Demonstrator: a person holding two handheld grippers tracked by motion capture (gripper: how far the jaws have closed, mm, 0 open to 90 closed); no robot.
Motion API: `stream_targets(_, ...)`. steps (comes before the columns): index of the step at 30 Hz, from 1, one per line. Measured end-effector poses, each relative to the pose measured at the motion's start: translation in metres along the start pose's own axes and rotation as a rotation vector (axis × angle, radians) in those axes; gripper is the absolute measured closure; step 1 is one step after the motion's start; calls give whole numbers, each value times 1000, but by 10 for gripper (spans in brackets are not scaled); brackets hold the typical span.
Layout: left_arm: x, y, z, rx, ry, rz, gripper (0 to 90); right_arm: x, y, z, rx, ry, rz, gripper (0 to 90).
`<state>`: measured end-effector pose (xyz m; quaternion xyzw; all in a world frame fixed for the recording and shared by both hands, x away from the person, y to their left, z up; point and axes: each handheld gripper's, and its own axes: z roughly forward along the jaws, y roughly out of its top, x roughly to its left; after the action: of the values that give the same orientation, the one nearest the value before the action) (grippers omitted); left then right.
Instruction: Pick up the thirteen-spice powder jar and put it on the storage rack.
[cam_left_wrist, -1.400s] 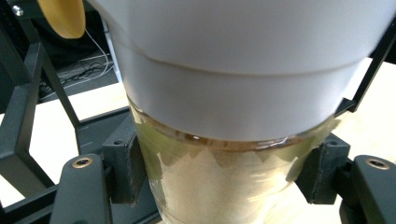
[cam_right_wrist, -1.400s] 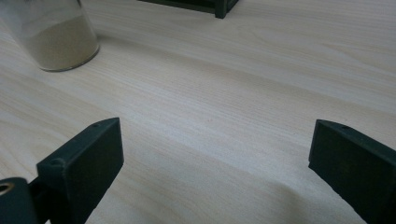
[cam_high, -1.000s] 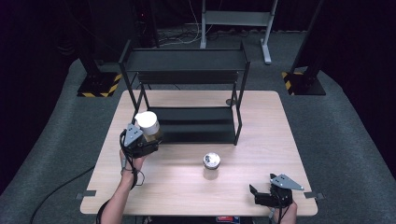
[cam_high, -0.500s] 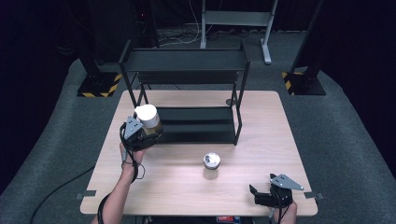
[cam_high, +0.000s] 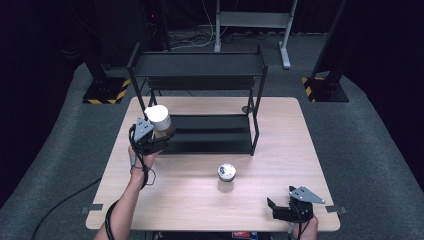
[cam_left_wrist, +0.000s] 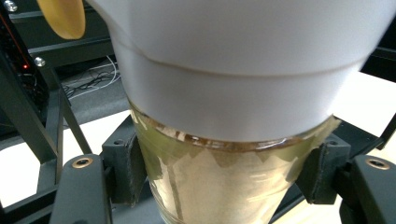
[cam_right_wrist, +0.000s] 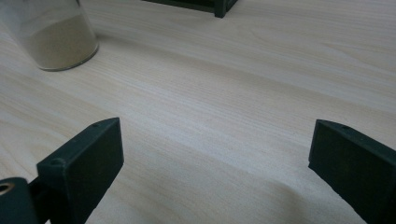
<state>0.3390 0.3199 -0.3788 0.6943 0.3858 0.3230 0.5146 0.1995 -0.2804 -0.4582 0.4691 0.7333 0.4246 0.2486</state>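
The left gripper (cam_high: 156, 136) sits at the left front corner of the black metal two-tier shelf rack (cam_high: 200, 95), its jaws clamped on the glass body of a white-lidded clear jar of beige powder (cam_high: 159, 120); in the left gripper view the pads (cam_left_wrist: 125, 168) press on either side of the glass just below the white lid (cam_left_wrist: 233, 65). The jar stands upright, its long axis vertical, lifted clear of the light wooden table (cam_high: 165, 200) and just in front of the rack's left front upright (cam_high: 134, 75). What the coming move appears to turn on is this: the lower shelf (cam_high: 210, 131) lies ahead and to the right of the jar, under the top tier, so the jar would likely have to pass right of that upright and stay low enough for the lid to clear the upper shelf. Further right, a second clear jar of beige powder with a silvery top (cam_high: 226, 177) stands on the table in front of the rack, well apart from both hands, though nearer the right one. At the table's near right edge the right gripper (cam_high: 285, 210) rests low, its jaws apart with nothing but bare tabletop between them, pointing toward that second jar (cam_right_wrist: 51, 37), which in the right gripper view lies ahead and to the left.
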Motion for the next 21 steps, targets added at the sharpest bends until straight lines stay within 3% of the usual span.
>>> stream_targets(21,8,16,17,10,26,3,299,0,0,0,1,0,0,24)
